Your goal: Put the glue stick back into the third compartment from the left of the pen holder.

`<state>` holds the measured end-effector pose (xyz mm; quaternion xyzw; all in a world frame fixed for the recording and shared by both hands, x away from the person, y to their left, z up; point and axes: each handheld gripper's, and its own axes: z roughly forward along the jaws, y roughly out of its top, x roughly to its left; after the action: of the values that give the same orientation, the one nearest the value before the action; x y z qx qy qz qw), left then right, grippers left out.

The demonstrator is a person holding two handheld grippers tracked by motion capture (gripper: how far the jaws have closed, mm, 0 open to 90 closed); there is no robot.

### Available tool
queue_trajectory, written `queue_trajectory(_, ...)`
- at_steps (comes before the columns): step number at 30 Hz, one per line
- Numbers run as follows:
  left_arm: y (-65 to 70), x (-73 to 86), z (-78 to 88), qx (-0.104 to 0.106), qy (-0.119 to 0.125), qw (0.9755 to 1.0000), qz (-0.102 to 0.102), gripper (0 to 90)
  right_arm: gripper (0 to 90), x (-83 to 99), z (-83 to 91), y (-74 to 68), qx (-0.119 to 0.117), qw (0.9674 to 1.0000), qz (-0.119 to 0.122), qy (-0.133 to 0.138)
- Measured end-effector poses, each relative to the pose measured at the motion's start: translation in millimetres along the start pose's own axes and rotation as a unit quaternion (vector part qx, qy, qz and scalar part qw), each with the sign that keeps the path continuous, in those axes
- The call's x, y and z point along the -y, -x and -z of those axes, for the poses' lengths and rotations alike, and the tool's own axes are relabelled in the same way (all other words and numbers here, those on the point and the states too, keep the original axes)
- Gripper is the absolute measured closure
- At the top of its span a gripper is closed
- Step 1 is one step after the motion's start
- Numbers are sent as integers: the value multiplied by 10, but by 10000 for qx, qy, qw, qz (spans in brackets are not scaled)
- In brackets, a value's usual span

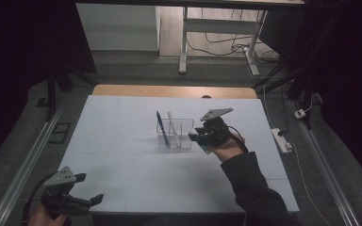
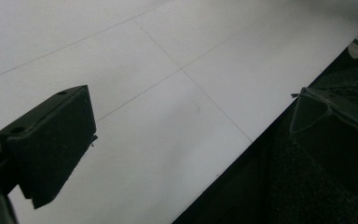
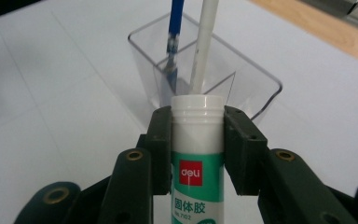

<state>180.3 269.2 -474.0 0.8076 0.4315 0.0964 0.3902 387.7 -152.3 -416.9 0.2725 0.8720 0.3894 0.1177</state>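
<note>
Two fingers of the right gripper clamped the glue stick, its long axis aimed at the clear holder just ahead, while the left gripper, well away from the holder, gaped wide.

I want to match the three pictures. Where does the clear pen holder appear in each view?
High view: clear pen holder at table centre, left of the right gripper.
Left gripper view: not in it.
Right gripper view: upper centre, beyond the glue stick.
Shared landmark: blue pen.

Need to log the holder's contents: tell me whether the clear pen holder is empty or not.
Not empty. The clear pen holder holds a blue pen and a white pen, both standing in it.
</note>
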Motion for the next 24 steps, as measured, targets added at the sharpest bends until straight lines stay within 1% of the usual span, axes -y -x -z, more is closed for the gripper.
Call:
queue_trajectory(7,-8,0,1,15,10,10000,44,3,656,-118,-11,32,73,9989,-144,430)
queue_trajectory(15,-11,1,1,27,15,10000,47,3,656,-223,-83,55,92,9978,-228,619)
queue_trajectory(22,-12,2,2,32,14,10000,46,3,655,-302,-135,54,152,9971,-192,724)
queue_trajectory(24,-11,2,1,32,14,10000,44,3,655,-320,-151,63,151,9966,-224,775)
